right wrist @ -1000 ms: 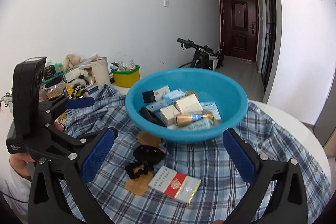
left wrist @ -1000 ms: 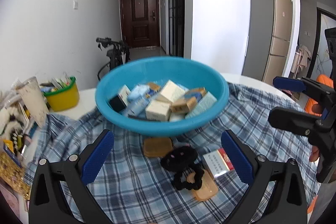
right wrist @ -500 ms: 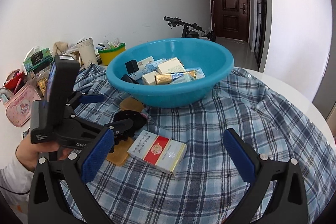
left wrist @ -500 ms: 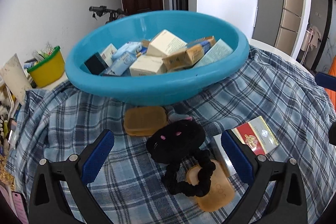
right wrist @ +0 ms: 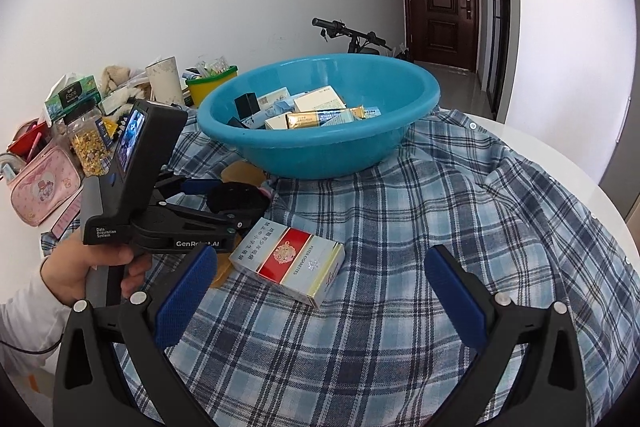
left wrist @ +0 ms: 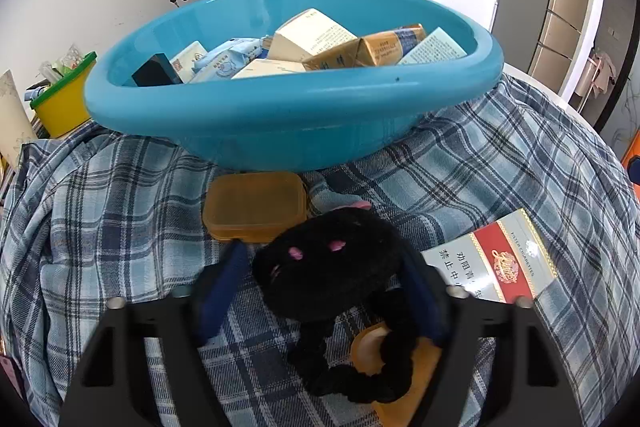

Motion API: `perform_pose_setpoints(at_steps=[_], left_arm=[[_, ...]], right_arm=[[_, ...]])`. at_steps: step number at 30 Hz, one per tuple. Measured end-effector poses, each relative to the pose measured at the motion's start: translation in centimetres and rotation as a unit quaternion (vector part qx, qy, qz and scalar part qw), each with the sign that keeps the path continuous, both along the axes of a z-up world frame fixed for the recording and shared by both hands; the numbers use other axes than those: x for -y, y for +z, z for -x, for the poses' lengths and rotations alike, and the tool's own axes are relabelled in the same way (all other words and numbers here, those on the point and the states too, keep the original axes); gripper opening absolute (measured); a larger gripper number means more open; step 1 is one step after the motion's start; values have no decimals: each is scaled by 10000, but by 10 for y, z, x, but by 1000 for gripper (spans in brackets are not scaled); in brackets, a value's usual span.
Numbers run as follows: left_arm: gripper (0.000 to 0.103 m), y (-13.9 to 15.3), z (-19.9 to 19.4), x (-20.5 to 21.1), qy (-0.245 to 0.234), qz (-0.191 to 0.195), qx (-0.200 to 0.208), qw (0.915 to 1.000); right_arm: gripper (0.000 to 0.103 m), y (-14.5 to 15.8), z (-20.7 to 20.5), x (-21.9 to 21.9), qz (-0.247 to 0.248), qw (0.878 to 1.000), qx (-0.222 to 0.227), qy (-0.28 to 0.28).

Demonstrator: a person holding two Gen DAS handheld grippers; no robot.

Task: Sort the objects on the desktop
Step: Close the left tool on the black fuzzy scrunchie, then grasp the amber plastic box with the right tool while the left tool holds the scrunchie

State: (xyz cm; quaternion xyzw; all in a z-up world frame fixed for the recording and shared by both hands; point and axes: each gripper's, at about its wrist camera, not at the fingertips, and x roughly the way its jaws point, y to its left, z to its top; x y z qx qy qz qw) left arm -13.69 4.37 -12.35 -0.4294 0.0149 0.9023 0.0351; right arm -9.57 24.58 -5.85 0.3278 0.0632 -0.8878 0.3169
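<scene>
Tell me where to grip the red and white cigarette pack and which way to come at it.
Grip the pack across its two long edges, coming from above with the right gripper, which hovers open just in front of it. It lies flat on the plaid cloth with its broad face up, so only the thin sides offer hold. Its left corner sits close to the left gripper, so stay mid-length.

— In front of the basin point(left wrist: 288, 115), on the checked cloth point(left wrist: 500, 163)?
— Flat box point(left wrist: 254, 205) just before it; plush toy point(left wrist: 328, 267) nearer; cigarette pack point(left wrist: 492, 259) right of toy.
— Inside the basin?
— Piled boxes point(left wrist: 310, 35).
</scene>
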Motion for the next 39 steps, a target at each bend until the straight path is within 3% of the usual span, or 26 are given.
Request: perform_pose_setpoints(at_steps=[4, 16, 28, 34, 37, 39], left_arm=[[50, 4, -2, -5, -78, 194, -127, 9997], [50, 26, -19, 23, 43, -540, -389, 9978], [50, 42, -36, 52, 177, -1091, -631, 9919], [50, 48, -42, 69, 298, -1395, -726, 9871], [50, 52, -44, 76, 381, -1468, -773, 9854], [50, 53, -45, 81, 434, -1552, -784, 9838]], right_arm=[[103, -7, 2, 5, -113, 9999, 64, -68], [103, -22, -7, 45, -622, 9975, 273, 206], [103, -46, -21, 101, -800, 9906, 711, 857], [89, -52, -28, 119, -776, 9886, 758, 1046], [74, -49, -25, 120, -793, 9893, 770, 956], [73, -43, -29, 116, -709, 9908, 706, 916]])
